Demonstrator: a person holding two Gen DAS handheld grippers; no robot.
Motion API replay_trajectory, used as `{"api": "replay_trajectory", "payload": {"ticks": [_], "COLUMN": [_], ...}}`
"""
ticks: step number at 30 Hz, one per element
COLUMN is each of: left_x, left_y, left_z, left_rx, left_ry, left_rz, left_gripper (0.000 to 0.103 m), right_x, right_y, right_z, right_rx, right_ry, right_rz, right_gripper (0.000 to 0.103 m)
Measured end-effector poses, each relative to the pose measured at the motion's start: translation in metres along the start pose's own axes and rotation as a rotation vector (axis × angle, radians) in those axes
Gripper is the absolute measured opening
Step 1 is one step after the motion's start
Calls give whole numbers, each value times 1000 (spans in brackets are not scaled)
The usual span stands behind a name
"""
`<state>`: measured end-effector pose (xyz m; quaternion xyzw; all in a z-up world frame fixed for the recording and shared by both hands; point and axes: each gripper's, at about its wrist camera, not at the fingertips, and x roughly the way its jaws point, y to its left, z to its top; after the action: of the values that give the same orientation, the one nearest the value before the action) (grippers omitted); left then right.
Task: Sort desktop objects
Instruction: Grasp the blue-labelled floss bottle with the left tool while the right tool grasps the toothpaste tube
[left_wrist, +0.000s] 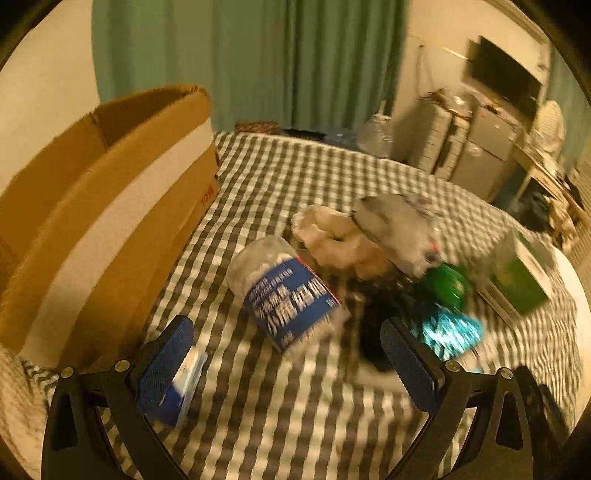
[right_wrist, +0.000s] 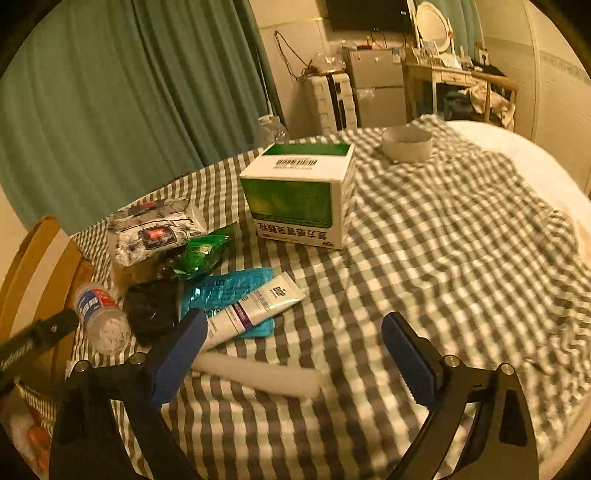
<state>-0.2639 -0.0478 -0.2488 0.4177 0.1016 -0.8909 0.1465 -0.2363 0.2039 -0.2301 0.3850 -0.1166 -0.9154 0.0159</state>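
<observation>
Clutter sits bunched on the checked cloth (right_wrist: 424, 236) covering the table. Left tool (left_wrist: 288, 354) is wide open and empty, with the blue-labelled bottle (left_wrist: 288, 295) lying on its side just ahead. Right tool (right_wrist: 295, 354) gapes, empty, over a white foam stick (right_wrist: 258, 376); the cream tube (right_wrist: 255, 310) lies just beyond. Best approach, I judge: straddle the bottle across its width. Cardboard box (left_wrist: 110, 206) stands beside it. Green curtain (right_wrist: 110, 92) behind; room dim and yellowish.

The white-and-green carton (right_wrist: 299, 195) bears a barcode on top and upside-down Chinese print on its front — illegible here. Left of it, the cardboard box (left_wrist: 110, 206) shows a red "10".
</observation>
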Motion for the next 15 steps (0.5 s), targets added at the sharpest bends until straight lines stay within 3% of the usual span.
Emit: {"api": "replay_trajectory", "payload": {"ticks": [3, 8, 15], "left_x": [21, 51, 87], "left_y": [5, 15, 14], "left_z": [7, 13, 18], "left_rx": [-55, -124, -135], "left_ry": [23, 68, 150], "left_rz": [30, 42, 56], "left_gripper": [103, 103, 103], "right_x": [17, 41, 62], "right_y": [11, 33, 43], "right_z": [1, -5, -12], "right_rx": [-22, -67, -103], "right_ry": [13, 60, 112], "right_rz": [8, 10, 26], "right_gripper": [94, 78, 75]}}
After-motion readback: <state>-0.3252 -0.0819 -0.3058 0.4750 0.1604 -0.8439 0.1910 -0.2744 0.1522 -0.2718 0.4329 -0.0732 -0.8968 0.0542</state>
